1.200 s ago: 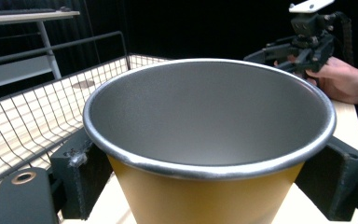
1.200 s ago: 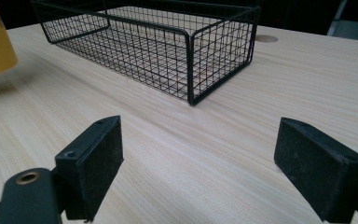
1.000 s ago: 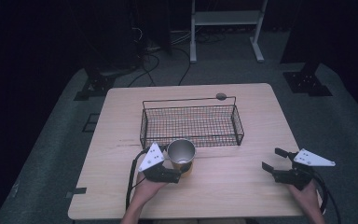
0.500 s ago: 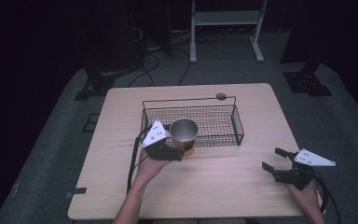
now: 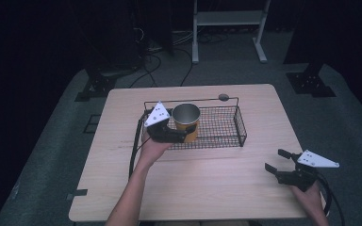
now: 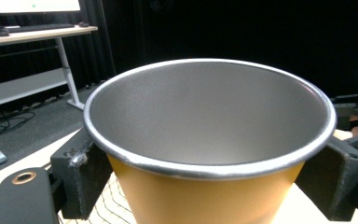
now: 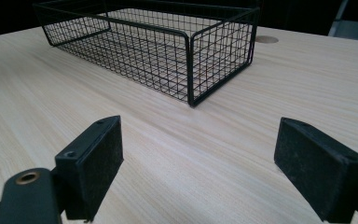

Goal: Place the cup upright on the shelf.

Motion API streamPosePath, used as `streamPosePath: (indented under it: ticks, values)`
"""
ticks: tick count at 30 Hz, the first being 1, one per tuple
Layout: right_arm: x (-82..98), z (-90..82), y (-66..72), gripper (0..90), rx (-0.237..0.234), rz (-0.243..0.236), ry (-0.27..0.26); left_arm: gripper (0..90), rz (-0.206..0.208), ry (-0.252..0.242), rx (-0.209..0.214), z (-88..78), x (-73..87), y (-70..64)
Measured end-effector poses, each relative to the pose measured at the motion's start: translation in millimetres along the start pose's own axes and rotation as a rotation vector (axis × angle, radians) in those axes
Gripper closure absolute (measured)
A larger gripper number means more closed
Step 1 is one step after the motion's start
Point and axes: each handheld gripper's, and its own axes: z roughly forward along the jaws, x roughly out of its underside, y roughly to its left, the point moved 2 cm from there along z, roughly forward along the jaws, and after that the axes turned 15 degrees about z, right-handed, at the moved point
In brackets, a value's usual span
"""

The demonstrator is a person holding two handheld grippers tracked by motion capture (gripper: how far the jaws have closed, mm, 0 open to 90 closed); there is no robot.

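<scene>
Nearest the person, close to the front right corner of the worktop, the right gripper sits low over the bare wood with its jaws spread wide and nothing between them; in the right gripper view the pads stand well apart, pointing toward the wire basket's near corner. Farther in, the left gripper is clamped on the yellow cup, one pad on each side of its wall just below the metal rim, as the left gripper view shows. The cup is upright, its grey inside empty, and is held at the left end of the black wire basket, over its front wall; whether it rests on the mesh cannot be told. The basket lies in the middle of the worktop, toward the far edge
</scene>
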Motion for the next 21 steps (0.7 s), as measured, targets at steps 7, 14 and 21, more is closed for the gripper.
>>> streamPosePath:
  ticks: [7, 14, 21]
  values:
    - [-0.2, 0.1, -0.5, 14.4, -0.003, 0.000, 0.000, 13.4, 0.019, 0.012, 0.018, 15.5, -6.2, 14.7]
    - [-0.2, 0.1, -0.6, 14.4, -0.006, -0.001, -0.001, 13.5, 0.015, 0.008, 0.030, 27.3, -8.8, 26.4]
    - [-0.1, 0.2, -0.1, 14.4, -0.006, 0.001, 0.001, 13.5, 0.010, 0.004, 0.031, 37.1, -8.8, 38.9]
